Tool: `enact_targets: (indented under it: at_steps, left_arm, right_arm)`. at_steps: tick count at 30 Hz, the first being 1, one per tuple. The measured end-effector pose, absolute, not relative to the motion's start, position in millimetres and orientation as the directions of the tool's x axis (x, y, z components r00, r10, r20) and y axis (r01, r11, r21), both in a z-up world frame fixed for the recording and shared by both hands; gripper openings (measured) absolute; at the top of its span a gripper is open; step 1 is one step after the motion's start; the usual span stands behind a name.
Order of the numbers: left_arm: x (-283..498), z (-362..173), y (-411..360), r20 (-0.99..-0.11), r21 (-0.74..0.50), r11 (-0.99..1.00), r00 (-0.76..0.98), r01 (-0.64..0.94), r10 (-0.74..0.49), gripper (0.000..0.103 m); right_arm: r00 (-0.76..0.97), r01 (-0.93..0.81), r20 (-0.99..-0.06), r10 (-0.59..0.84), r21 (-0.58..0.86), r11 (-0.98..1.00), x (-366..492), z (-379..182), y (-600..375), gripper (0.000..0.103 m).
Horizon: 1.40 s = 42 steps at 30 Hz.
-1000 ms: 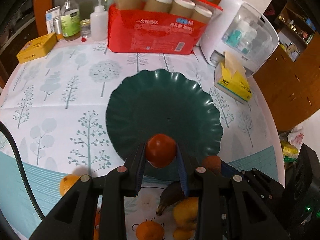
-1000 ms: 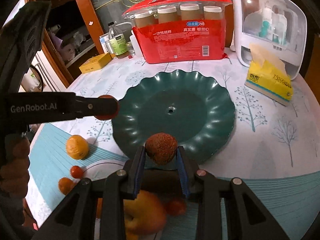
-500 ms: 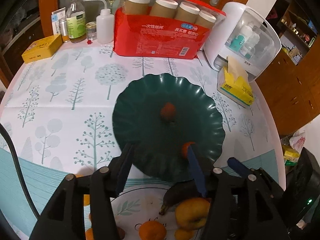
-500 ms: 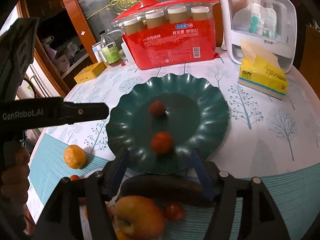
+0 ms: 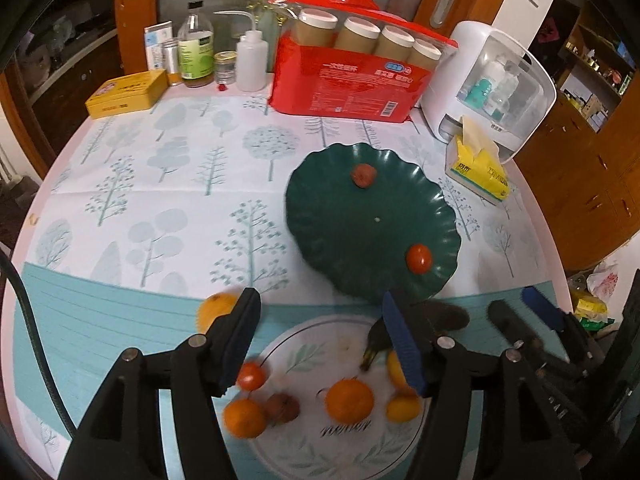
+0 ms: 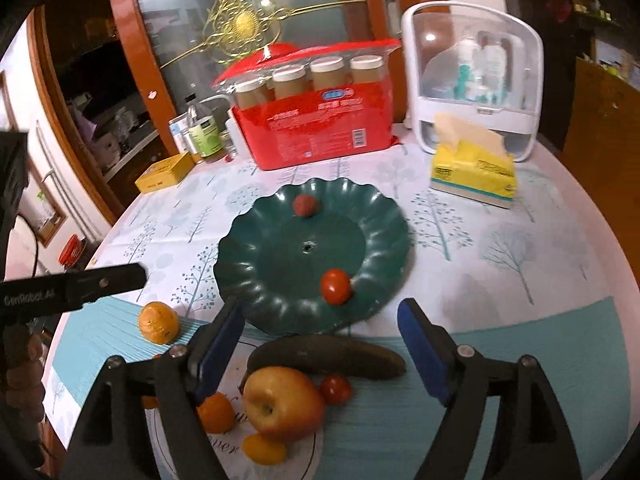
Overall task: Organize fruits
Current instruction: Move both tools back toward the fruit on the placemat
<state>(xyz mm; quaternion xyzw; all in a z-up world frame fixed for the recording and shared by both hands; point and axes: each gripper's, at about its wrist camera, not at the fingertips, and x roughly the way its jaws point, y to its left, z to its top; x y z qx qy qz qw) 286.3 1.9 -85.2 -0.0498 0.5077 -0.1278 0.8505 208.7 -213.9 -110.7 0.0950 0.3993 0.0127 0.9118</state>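
Both tools spread, empty: left tool (image 5: 320, 340), right tool (image 6: 320, 344). Banana (image 6: 326, 356) partly hidden behind apple (image 6: 282, 408).

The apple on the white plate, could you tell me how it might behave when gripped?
The apple looks round and smooth, so it may slip or roll off flat pads. It is the bulkiest fruit there, probably heaviest. The open right gripper seems barely wide enough.
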Motion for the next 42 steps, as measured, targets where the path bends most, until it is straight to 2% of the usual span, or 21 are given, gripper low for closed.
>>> enact_targets:
  at_steps: [11,24,36,39,42]
  left_arm:
    - [253.8,-87.0,35.6,-0.875,-0.192,0.951,0.397,0.243,-0.278,0.063]
    - [240.4,-111.0,53.9,-0.922,-0.161,0.928,0.284,0.337,-0.263,0.063]
    - [244.2,-143.7,48.1,-0.965,-0.145,0.881,0.134,0.451,-0.227,0.063]
    - [247.4,-155.6,42.9,-0.970,-0.165,0.864,0.079,0.476,-0.229,0.063]
    - [250.7,-167.7,36.2,-0.972,-0.185,0.848,0.033,0.496,-0.231,0.063]
  right_arm:
    - [0.713,0.174,-0.701,0.011,0.191,0.966,159.6,-98.9,-205.3,0.079]
    - [0.719,0.250,-0.694,-0.049,0.192,0.949,121.1,-119.6,-169.4,0.079]
    - [0.656,0.260,-0.754,-0.037,0.180,0.949,115.5,-160.6,-139.8,0.079]
    - [0.640,0.254,-0.767,-0.034,0.170,0.952,117.7,-169.2,-133.3,0.077]
    - [0.615,0.255,-0.788,-0.032,0.161,0.953,122.5,-178.2,-127.7,0.070]
